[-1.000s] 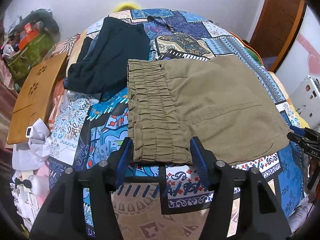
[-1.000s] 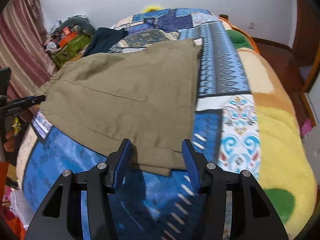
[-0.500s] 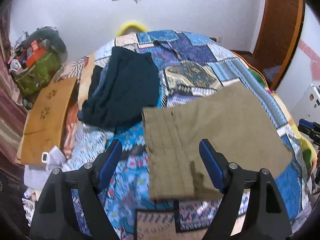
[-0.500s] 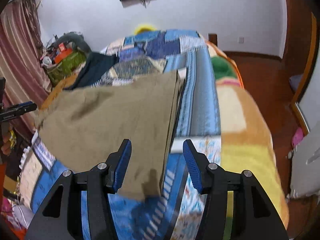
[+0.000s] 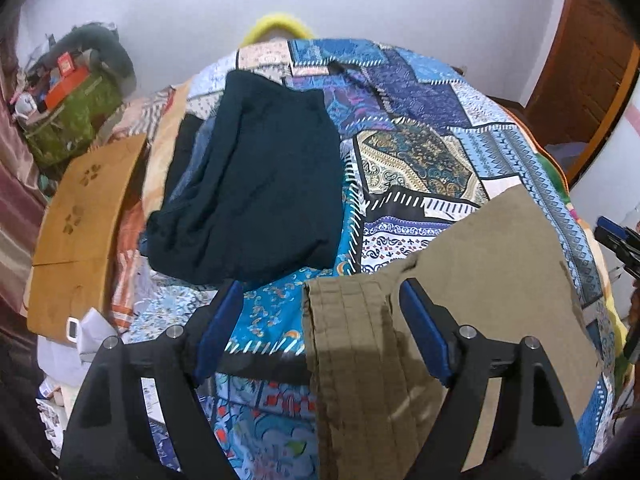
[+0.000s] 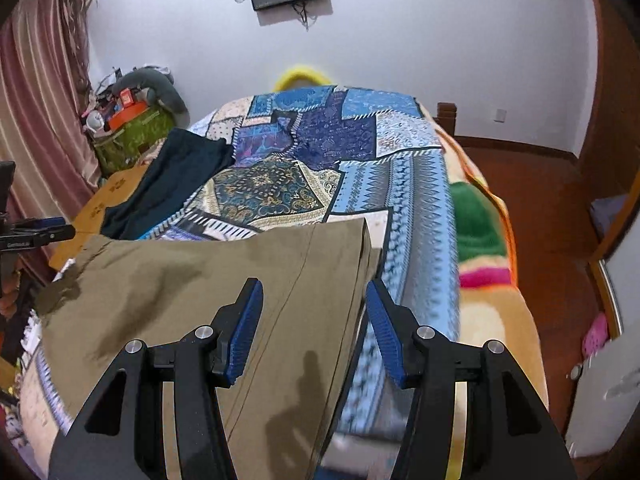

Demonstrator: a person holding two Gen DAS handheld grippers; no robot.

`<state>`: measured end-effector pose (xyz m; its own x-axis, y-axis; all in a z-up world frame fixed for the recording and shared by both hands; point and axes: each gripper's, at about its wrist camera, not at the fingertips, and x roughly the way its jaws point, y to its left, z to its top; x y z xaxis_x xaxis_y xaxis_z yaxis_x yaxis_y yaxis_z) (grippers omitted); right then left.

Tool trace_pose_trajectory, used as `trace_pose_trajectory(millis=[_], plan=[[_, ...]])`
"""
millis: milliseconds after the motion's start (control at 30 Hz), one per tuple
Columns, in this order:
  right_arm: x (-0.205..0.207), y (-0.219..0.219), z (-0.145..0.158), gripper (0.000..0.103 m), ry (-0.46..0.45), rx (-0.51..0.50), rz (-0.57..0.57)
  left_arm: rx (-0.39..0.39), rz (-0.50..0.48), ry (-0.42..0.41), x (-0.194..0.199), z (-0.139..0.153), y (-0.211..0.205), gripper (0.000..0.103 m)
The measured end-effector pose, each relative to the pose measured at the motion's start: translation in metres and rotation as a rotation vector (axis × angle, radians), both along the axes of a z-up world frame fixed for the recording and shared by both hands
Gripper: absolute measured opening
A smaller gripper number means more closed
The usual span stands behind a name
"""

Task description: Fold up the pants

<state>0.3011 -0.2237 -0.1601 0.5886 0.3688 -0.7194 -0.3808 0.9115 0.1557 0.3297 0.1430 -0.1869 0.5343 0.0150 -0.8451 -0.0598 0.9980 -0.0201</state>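
Olive-green pants [image 5: 472, 288] lie folded on the patterned bed cover, elastic waistband [image 5: 352, 344] toward me in the left wrist view. My left gripper [image 5: 320, 320] is open and raised above the waistband corner, touching nothing. In the right wrist view the pants [image 6: 192, 292] spread left, their folded edge between the fingers. My right gripper [image 6: 314, 320] is open above that right corner and holds nothing.
A dark navy garment [image 5: 256, 184] lies on the bed's far left. A wooden board [image 5: 80, 224] leans beside the bed, with a green bag [image 5: 72, 116] behind it. The patchwork cover [image 6: 320, 140] runs to the wall. Wooden floor [image 6: 552, 208] lies right of the bed.
Both grippers have lifted up and drawn back from the pants' near edge, open throughout. The pants stay folded on the bed.
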Motion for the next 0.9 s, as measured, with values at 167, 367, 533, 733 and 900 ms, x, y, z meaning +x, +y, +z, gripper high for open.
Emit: trace_pose_trajectory(millis=[167, 367, 533, 733, 900], plan=[[0.052, 0.011, -0.028, 0.050, 0.056, -0.022, 0.005, -0.009, -0.019, 0.056, 0.020, -0.024, -0.002, 0.080], [0.104, 0.015, -0.062, 0.050, 0.106, -0.053, -0.019, -0.082, -0.043, 0.114, 0.029, -0.045, 0.001, 0.080], [0.132, 0.013, -0.086, 0.049, 0.185, -0.023, -0.035, -0.116, -0.058, 0.109, 0.026, -0.051, 0.003, 0.077], [0.133, 0.026, -0.100, 0.011, 0.212, -0.066, 0.005, -0.104, -0.033, 0.044, 0.017, -0.049, 0.003, 0.057], [0.134, 0.032, -0.105, 0.008, 0.200, -0.128, 0.011, -0.074, 0.012, 0.044, 0.013, -0.055, 0.006, 0.055]])
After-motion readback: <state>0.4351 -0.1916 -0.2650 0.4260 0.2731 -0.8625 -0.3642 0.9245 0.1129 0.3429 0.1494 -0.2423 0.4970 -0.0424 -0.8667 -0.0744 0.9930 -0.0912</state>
